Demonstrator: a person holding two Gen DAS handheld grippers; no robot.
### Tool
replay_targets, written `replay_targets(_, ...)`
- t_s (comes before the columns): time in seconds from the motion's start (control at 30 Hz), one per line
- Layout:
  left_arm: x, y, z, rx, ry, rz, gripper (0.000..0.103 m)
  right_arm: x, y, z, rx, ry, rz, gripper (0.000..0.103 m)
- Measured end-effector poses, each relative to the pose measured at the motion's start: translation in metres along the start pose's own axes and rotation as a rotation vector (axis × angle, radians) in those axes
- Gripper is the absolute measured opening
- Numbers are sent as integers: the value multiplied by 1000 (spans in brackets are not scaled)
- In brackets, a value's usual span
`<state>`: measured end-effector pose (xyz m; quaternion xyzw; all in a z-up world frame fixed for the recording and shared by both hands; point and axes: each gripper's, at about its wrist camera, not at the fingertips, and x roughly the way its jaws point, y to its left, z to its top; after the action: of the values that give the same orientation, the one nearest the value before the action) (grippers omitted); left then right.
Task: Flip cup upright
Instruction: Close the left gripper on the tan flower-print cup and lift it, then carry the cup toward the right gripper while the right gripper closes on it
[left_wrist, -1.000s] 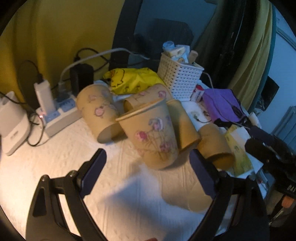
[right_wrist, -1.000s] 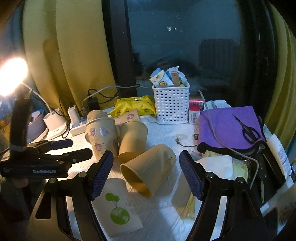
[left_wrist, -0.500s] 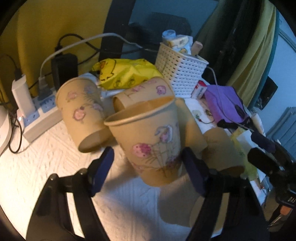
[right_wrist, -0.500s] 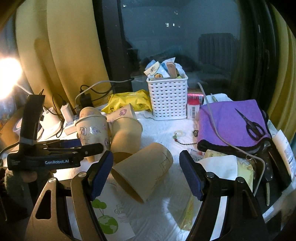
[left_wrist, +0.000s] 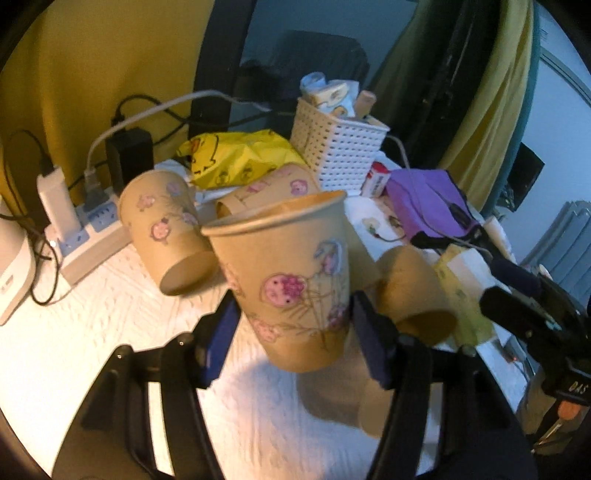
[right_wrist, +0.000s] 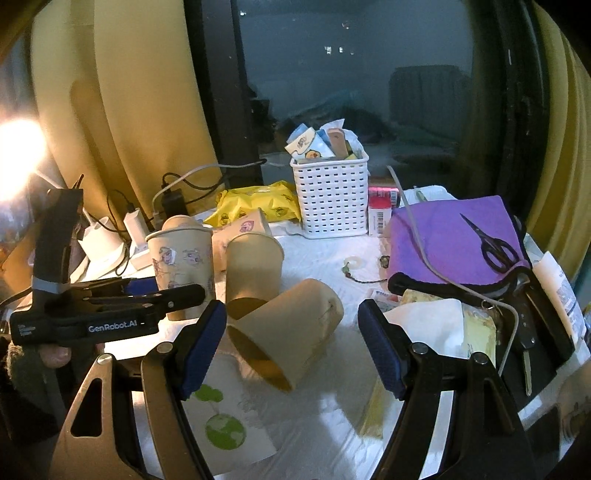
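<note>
We find the left claw (left_wrist: 291, 332) clamped low on the flowered cup (left_wrist: 288, 280), mouth up, presumably for setting down. The right claw (right_wrist: 291, 343) stands apart around a toppled cup (right_wrist: 284, 332), unheld.

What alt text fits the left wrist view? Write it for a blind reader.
The left gripper closes its blue pads around an upright floral paper cup, mouth up. Behind it, more paper cups lie tipped over on a white cloth, with a white basket beyond.
</note>
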<state>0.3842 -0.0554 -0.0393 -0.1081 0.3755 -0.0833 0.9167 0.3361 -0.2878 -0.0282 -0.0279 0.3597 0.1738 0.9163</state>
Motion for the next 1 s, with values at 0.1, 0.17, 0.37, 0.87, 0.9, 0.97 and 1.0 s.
replay_targets(0.1,-19,-4,-6,25,-22,0,62,-10,6,-2,-2,-9,3,76)
replay_targets(0.17,-34,-7,-12,47,-39,0,62,-17,10,-3,-1,-15,6,76)
replay_targets(0.37,-73,-12,-33,82,-69,2,62,-44,27,-10,-8,-35,17,76)
replay_targets(0.87,-149,-19,-116,131,-77,-16,62,-101,84,-51,-48,-3,82,76)
replay_targets(0.9,-152,-19,-120,128,-73,-23,62,-104,89,-54,-58,-2,82,76)
replay_targets(0.97,-159,-20,-131,131,-71,-31,62,-110,98,-59,-75,1,87,76)
replay_targets(1.0,-163,-21,-137,135,-71,-33,62,-112,103,-61,-79,4,93,76)
